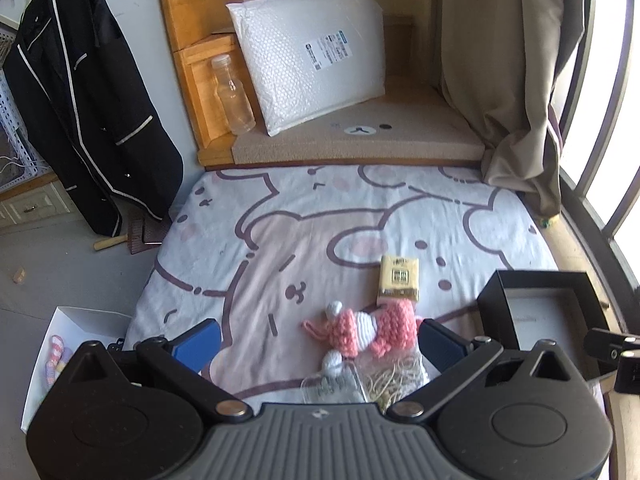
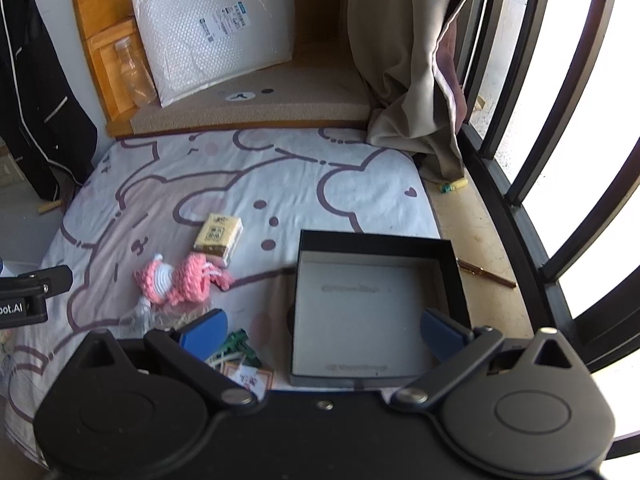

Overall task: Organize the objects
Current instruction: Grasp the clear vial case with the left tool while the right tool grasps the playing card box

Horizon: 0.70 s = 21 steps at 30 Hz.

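A pink and white crochet toy (image 1: 362,330) (image 2: 180,280) lies on the cartoon-print bed sheet (image 1: 280,216), partly on a clear bag of pale string (image 1: 384,384). A small yellow box (image 1: 399,279) (image 2: 219,236) rests just beyond the toy. An open black box with a grey inside (image 2: 372,308) (image 1: 536,308) sits to the right. My left gripper (image 1: 318,342) is open, low over the toy. My right gripper (image 2: 322,330) is open above the black box's near left part. A green item and a small card (image 2: 244,364) lie beside its left finger.
A white bubble mailer (image 1: 312,60) and a clear bottle (image 1: 234,94) stand on the raised brown mat at the bed head. A black jacket (image 1: 84,100) hangs at the left. A beige curtain (image 1: 512,80) and window bars (image 2: 560,160) run along the right. A white box (image 1: 68,344) sits on the floor.
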Available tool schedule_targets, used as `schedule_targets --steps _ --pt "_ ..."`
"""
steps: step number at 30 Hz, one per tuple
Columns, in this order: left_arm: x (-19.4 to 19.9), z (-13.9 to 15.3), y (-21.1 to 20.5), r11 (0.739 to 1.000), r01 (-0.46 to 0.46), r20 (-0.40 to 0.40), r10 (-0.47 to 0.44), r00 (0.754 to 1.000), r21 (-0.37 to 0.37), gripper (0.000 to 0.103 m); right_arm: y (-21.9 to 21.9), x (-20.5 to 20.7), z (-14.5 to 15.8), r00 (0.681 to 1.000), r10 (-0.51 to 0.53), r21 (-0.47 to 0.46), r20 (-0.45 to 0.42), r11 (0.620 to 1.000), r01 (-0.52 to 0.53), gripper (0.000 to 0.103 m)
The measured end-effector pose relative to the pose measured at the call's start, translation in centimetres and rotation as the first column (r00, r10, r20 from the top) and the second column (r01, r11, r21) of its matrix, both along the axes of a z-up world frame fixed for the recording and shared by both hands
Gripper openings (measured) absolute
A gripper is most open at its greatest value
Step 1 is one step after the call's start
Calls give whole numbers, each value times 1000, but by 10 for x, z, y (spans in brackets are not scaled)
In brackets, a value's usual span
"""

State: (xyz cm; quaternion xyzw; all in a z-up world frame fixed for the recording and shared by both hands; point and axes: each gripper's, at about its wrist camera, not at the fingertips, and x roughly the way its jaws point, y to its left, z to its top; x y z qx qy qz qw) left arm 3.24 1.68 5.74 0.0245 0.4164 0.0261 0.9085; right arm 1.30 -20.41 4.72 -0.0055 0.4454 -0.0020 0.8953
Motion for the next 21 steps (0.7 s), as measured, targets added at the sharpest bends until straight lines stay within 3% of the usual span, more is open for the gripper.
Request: schedule_targets --steps 10,21 --pt "28 -4 0 998 -39 -16 39 999 -39 103 10 21 -7 1000 -5 42 -13 999 6 103" --pt "48 -69 29 987 -133 -189 113 975 -92 96 11 26 -61 987 -29 120 -156 992 48 103"
